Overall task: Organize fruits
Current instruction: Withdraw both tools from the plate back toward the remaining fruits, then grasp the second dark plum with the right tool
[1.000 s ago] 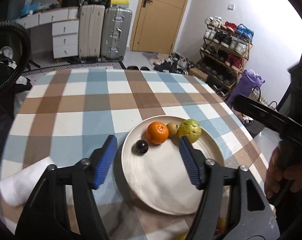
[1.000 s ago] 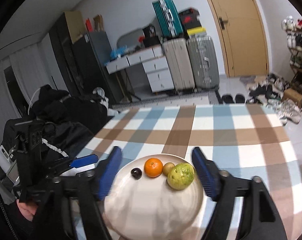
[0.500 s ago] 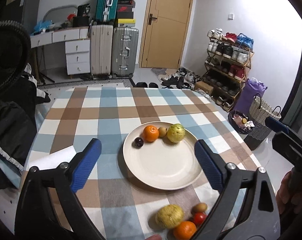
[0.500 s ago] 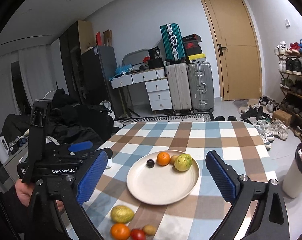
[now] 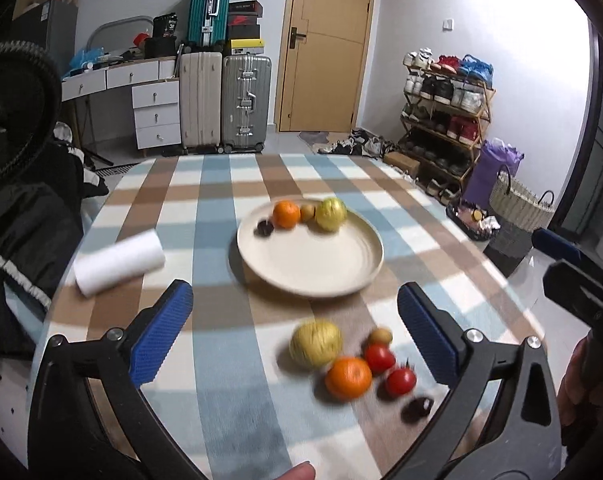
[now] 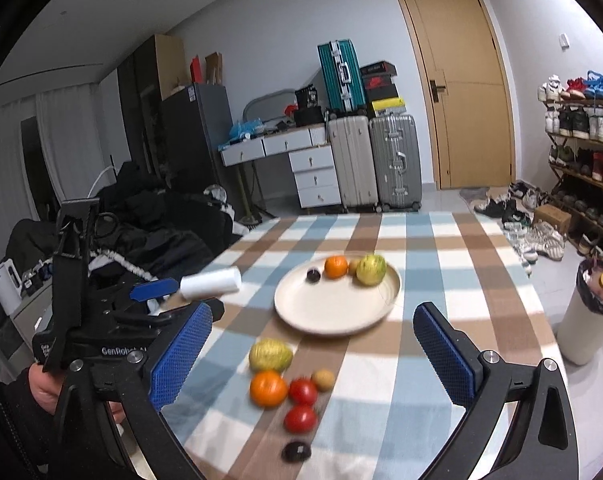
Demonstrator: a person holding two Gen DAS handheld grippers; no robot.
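fruits lie in two lots: four on the plate (image 6: 337, 308) mid-table, six loose (image 6: 289, 384) toward the near edge. tomatoes (image 6: 300, 418) look soft, so pinch lightly across the middle; round skins may roll. left gripper (image 5: 295, 338) and right gripper (image 6: 313, 360) both hang spread, holding nothing. only the right view shows the left hand (image 6: 41, 388); only the left shows a fingertip (image 5: 293, 472).

Only readable txt: "GenRobot", white letters on the black body of the left gripper (image 6: 169, 294), seen from the right wrist cam; last letters cut off by a blue pad. Labels on boxes atop the suitcases too blurred to read.
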